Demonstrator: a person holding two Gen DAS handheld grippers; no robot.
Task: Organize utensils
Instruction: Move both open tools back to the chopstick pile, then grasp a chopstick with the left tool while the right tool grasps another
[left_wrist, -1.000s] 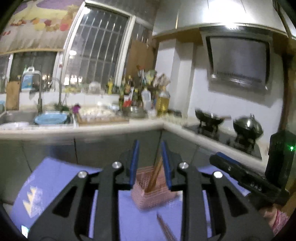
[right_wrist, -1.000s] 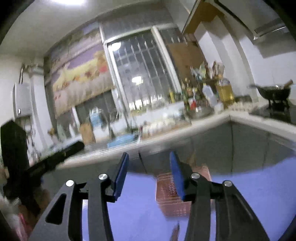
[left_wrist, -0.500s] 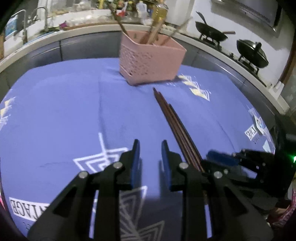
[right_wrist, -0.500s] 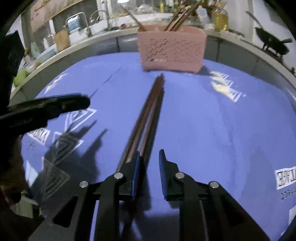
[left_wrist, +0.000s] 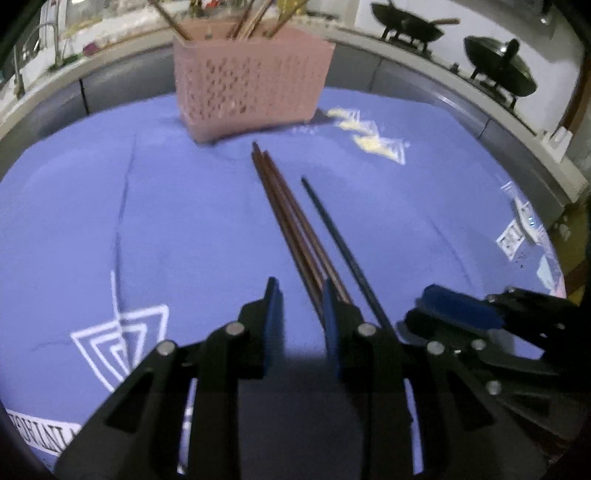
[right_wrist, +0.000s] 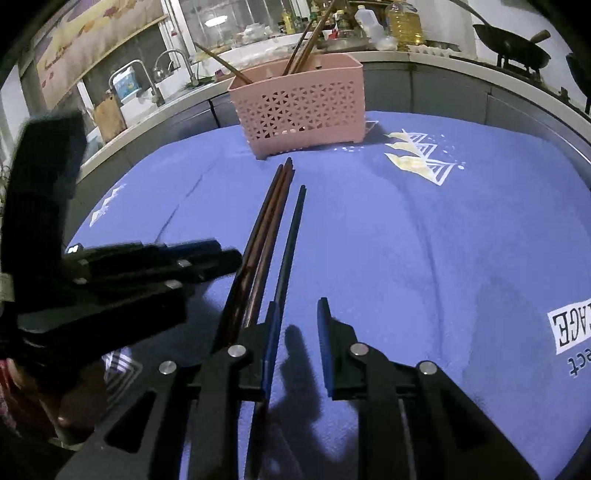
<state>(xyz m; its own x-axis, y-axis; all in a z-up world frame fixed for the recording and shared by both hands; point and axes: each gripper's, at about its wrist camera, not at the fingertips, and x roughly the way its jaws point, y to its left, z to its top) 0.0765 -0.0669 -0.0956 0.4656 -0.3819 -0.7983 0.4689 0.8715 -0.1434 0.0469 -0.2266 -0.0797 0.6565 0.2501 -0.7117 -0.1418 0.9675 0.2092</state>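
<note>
A pink perforated utensil basket (left_wrist: 251, 86) (right_wrist: 299, 110) stands at the far side of a blue tablecloth, with several brown chopsticks upright in it. A bundle of brown chopsticks (left_wrist: 291, 225) (right_wrist: 267, 218) lies on the cloth pointing at the basket. A single dark chopstick (left_wrist: 340, 240) (right_wrist: 291, 232) lies just right of the bundle. My left gripper (left_wrist: 301, 299) is open and empty, low over the bundle's near end. My right gripper (right_wrist: 297, 314) is open and empty, with the dark chopstick passing by its left finger.
The blue tablecloth (left_wrist: 166, 206) (right_wrist: 443, 240) covers a round table. A kitchen counter with a sink (right_wrist: 147, 81), bottles and woks (left_wrist: 498, 70) runs behind it. The other gripper shows at the right in the left wrist view (left_wrist: 480, 317) and at the left in the right wrist view (right_wrist: 129, 273).
Both grippers dropped from facing the kitchen down to the table. They moved closer to the chopsticks' near ends. The dark chopstick now lies apart from the brown bundle.
</note>
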